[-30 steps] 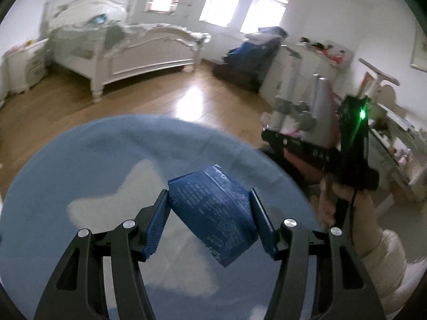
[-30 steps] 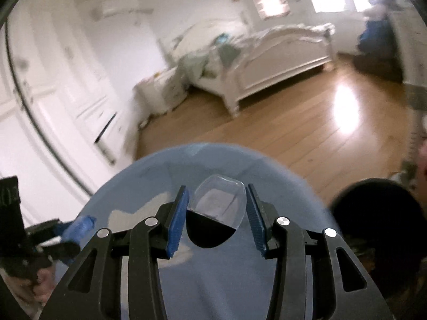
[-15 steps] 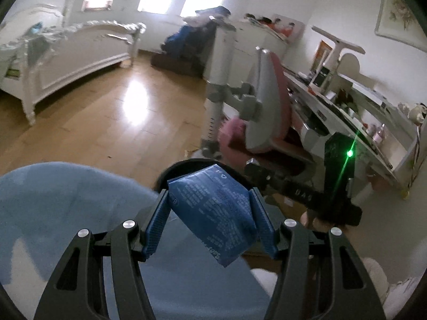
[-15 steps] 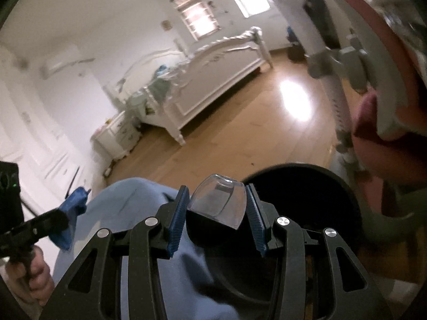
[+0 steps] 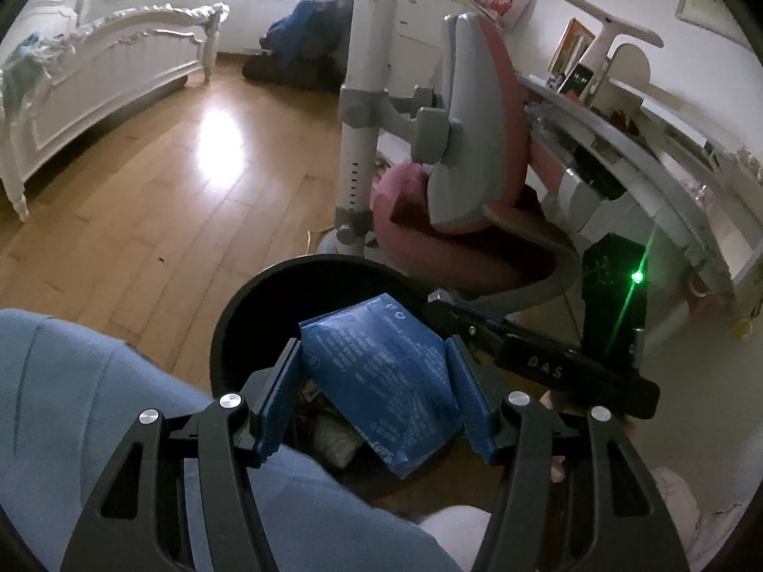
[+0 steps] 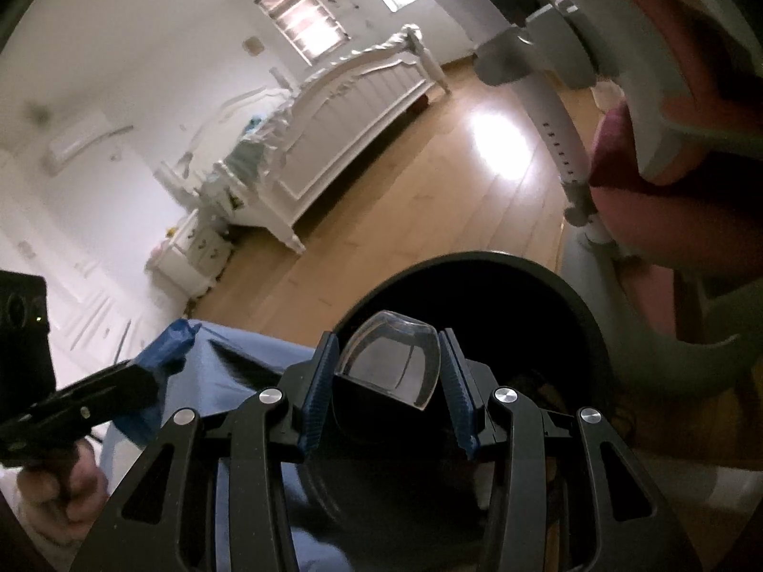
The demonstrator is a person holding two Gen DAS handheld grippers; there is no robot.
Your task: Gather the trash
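Observation:
My left gripper is shut on a blue printed packet and holds it over the open mouth of a black round trash bin. Some trash lies inside the bin. My right gripper is shut on a clear plastic cup and holds it over the same bin. The right gripper also shows in the left wrist view, just right of the packet. The left gripper shows at the left edge of the right wrist view.
A round table with a blue cloth lies below left of the bin. A pink and grey chair stands right behind the bin, with a desk beyond it. A white bed stands far left on the wooden floor.
Both grippers have swung from above the blue table to above the black bin, each still holding its item. The bin has come closer and now sits under both.

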